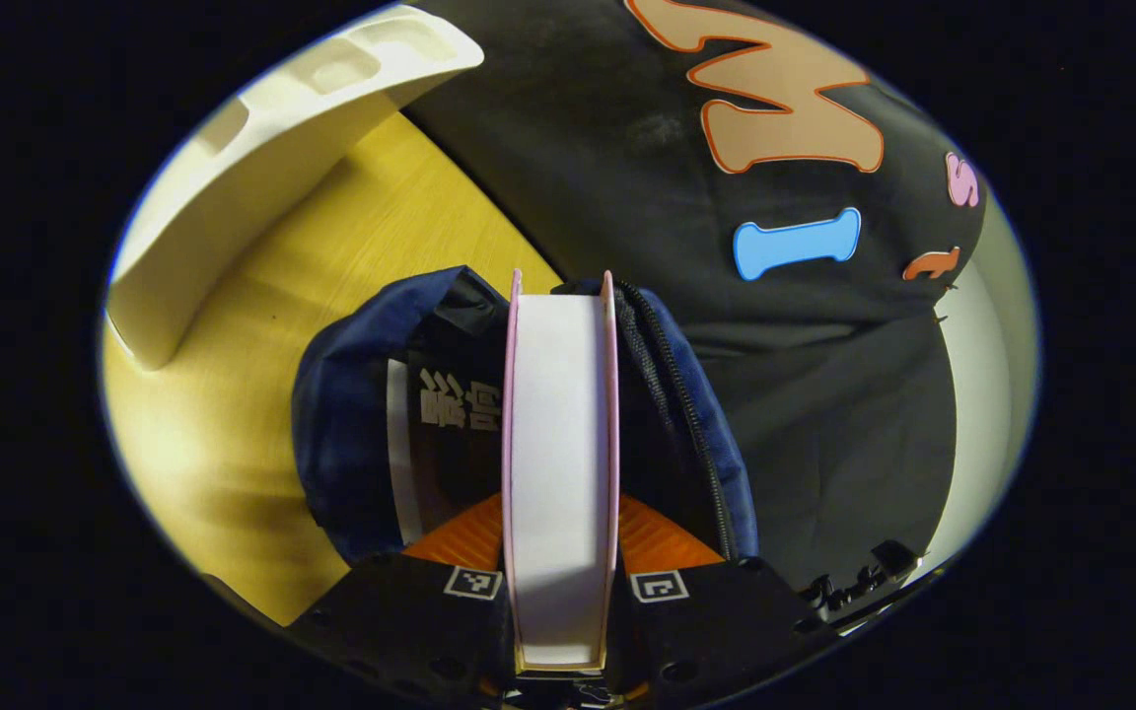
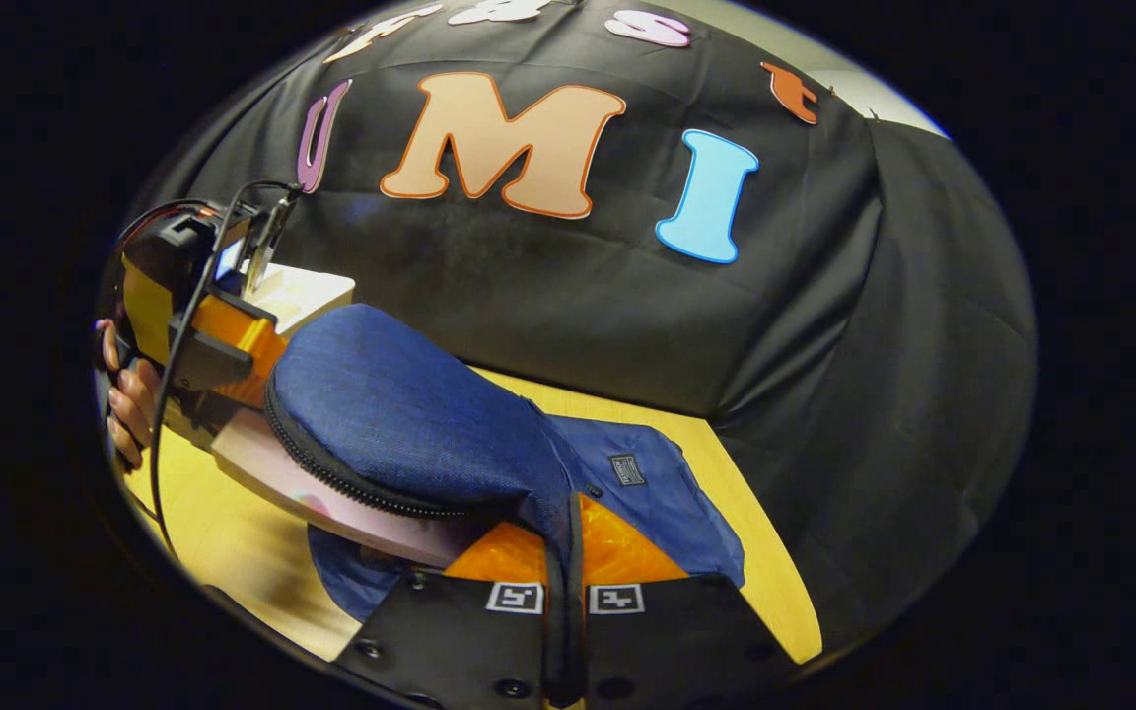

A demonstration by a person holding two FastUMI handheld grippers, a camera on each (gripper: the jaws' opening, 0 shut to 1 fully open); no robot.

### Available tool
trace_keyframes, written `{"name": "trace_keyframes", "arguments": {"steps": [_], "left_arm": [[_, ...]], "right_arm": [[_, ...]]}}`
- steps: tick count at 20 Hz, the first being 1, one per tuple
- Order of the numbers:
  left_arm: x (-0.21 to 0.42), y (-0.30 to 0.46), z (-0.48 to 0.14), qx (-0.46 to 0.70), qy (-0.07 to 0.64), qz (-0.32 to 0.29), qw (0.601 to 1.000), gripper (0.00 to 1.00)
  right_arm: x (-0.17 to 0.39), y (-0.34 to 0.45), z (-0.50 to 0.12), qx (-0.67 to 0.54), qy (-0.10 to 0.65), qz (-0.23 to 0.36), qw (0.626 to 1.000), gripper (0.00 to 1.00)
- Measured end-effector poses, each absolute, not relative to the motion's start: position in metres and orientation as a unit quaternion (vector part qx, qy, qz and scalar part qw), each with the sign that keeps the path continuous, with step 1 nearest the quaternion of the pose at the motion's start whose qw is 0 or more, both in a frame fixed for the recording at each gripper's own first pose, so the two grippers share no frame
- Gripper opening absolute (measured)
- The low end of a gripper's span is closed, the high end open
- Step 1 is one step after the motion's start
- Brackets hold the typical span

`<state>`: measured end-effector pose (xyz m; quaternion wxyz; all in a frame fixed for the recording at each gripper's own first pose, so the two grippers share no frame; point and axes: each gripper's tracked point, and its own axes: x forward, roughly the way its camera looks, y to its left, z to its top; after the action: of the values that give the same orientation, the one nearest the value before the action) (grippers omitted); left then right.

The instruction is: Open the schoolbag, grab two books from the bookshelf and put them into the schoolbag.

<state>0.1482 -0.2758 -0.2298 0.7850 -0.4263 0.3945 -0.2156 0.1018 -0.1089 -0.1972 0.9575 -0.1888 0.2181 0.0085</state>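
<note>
My left gripper (image 1: 560, 567) is shut on a pink-covered book (image 1: 560, 444), held edge-on with its white page block toward the camera. The book's far end reaches into the mouth of the dark blue schoolbag (image 1: 351, 414). Inside the bag lies a dark book (image 1: 450, 434) with pale lettering. In the right gripper view my right gripper (image 2: 564, 582) is shut on the upper flap of the schoolbag (image 2: 410, 414) and holds it up. There the pink book (image 2: 331, 493) slides in under the flap by the zipper, with the left gripper (image 2: 198, 325) and a hand (image 2: 129, 394) behind it.
The white bookshelf (image 1: 262, 168) stands on the yellow wooden table (image 1: 233, 414) to the left of the bag. The black cloth wall hangs close behind the bag and to the right. Bare tabletop lies left of the bag.
</note>
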Motion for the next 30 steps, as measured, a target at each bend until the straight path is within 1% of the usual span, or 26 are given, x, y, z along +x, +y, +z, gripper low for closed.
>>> {"name": "trace_keyframes", "arguments": {"steps": [1, 2, 4, 11, 13, 14, 15, 17, 18, 19, 20, 21, 22, 23, 24, 25, 26, 28, 29, 30], "left_arm": [[0.149, -0.280, -0.234, -0.432, 0.394, -0.218, 0.782, 0.35], [0.150, -0.281, -0.237, -0.438, 0.394, -0.220, 0.778, 0.33], [0.151, -0.285, -0.243, -0.448, 0.392, -0.225, 0.771, 0.35], [0.174, -0.312, -0.266, -0.491, 0.391, -0.227, 0.745, 0.35], [0.180, -0.321, -0.274, -0.491, 0.392, -0.227, 0.744, 0.34], [0.181, -0.326, -0.278, -0.492, 0.393, -0.227, 0.742, 0.36], [0.183, -0.330, -0.283, -0.492, 0.396, -0.228, 0.741, 0.34], [0.184, -0.336, -0.287, -0.496, 0.397, -0.229, 0.737, 0.36], [0.185, -0.337, -0.288, -0.496, 0.397, -0.227, 0.738, 0.35], [0.186, -0.338, -0.290, -0.493, 0.397, -0.225, 0.740, 0.35], [0.186, -0.334, -0.294, -0.484, 0.398, -0.217, 0.748, 0.36], [0.186, -0.332, -0.296, -0.475, 0.402, -0.215, 0.753, 0.34], [0.183, -0.330, -0.300, -0.468, 0.408, -0.210, 0.755, 0.44], [0.181, -0.326, -0.302, -0.461, 0.410, -0.206, 0.760, 0.48], [0.178, -0.321, -0.300, -0.454, 0.411, -0.202, 0.765, 0.58], [0.176, -0.317, -0.297, -0.445, 0.410, -0.200, 0.771, 0.54], [0.174, -0.310, -0.294, -0.432, 0.408, -0.193, 0.781, 0.57], [0.172, -0.298, -0.292, -0.402, 0.407, -0.180, 0.800, 0.76], [0.168, -0.290, -0.292, -0.390, 0.408, -0.174, 0.807, 0.74], [0.163, -0.282, -0.289, -0.381, 0.408, -0.168, 0.813, 0.76]], "right_arm": [[0.102, -0.109, -0.199, -0.189, 0.219, 0.009, 0.957, 0.03], [0.100, -0.110, -0.199, -0.189, 0.221, 0.009, 0.957, 0.03], [0.099, -0.110, -0.198, -0.191, 0.221, 0.010, 0.956, 0.03], [0.097, -0.107, -0.200, -0.205, 0.218, 0.018, 0.954, 0.03], [0.097, -0.107, -0.201, -0.205, 0.218, 0.019, 0.954, 0.03], [0.098, -0.106, -0.200, -0.204, 0.217, 0.019, 0.954, 0.03], [0.099, -0.105, -0.200, -0.205, 0.217, 0.019, 0.954, 0.02], [0.100, -0.106, -0.201, -0.206, 0.217, 0.019, 0.954, 0.03], [0.100, -0.106, -0.202, -0.205, 0.217, 0.018, 0.954, 0.02], [0.100, -0.107, -0.201, -0.205, 0.217, 0.018, 0.954, 0.02], [0.101, -0.107, -0.201, -0.205, 0.217, 0.017, 0.954, 0.02], [0.100, -0.108, -0.203, -0.205, 0.218, 0.018, 0.954, 0.02], [0.100, -0.107, -0.203, -0.204, 0.217, 0.018, 0.954, 0.02], [0.101, -0.107, -0.203, -0.204, 0.218, 0.019, 0.954, 0.03], [0.101, -0.107, -0.203, -0.203, 0.219, 0.019, 0.954, 0.02], [0.101, -0.108, -0.203, -0.201, 0.219, 0.019, 0.955, 0.02], [0.101, -0.108, -0.203, -0.200, 0.219, 0.018, 0.955, 0.02], [0.102, -0.108, -0.204, -0.193, 0.221, 0.018, 0.956, 0.02], [0.101, -0.109, -0.205, -0.189, 0.222, 0.019, 0.956, 0.02], [0.101, -0.108, -0.205, -0.188, 0.223, 0.021, 0.956, 0.02]]}}
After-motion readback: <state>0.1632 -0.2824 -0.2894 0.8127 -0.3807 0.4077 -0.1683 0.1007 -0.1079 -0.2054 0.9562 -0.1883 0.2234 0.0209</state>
